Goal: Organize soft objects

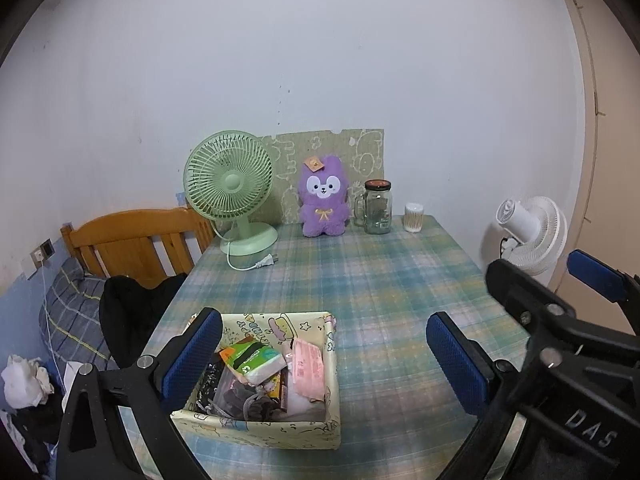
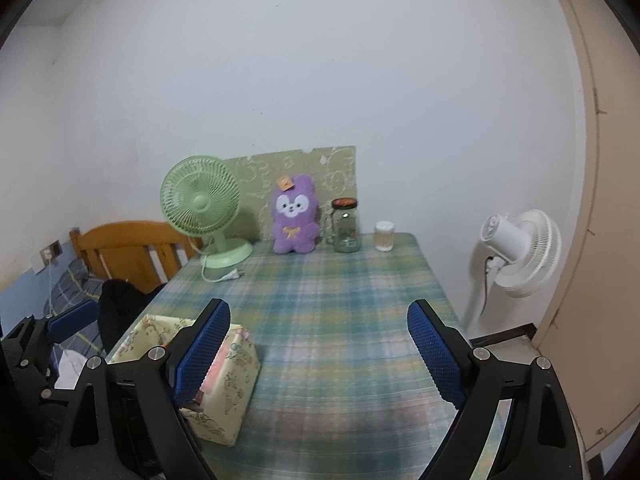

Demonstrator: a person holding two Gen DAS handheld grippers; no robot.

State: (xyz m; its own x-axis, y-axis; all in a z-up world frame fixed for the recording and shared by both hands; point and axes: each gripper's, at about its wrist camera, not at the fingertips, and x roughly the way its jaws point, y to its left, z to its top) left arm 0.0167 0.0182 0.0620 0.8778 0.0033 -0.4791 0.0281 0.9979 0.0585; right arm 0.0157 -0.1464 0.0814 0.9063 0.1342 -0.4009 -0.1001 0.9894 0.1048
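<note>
A cartoon-printed fabric box [image 1: 256,434] sits on the near left of the plaid table. It holds a green-and-white tissue pack [image 1: 256,360], a pink packet [image 1: 308,368], a grey drawstring pouch [image 1: 250,402] and other small items. A purple plush bunny [image 1: 323,200] sits upright against the far wall. My left gripper [image 1: 324,360] is open above the box's right side, and nothing is between its blue pads. My right gripper [image 2: 320,354] hovers open and empty over the cloth, just right of the box [image 2: 236,384].
At the table's far edge stand a green desk fan [image 1: 228,184] with a loose plug, a glass jar [image 1: 377,208] and a cotton-swab tub [image 1: 413,217]. A white floor fan [image 1: 528,232] stands off the right edge. A wooden headboard [image 1: 132,240], bedding and dark clothes lie left.
</note>
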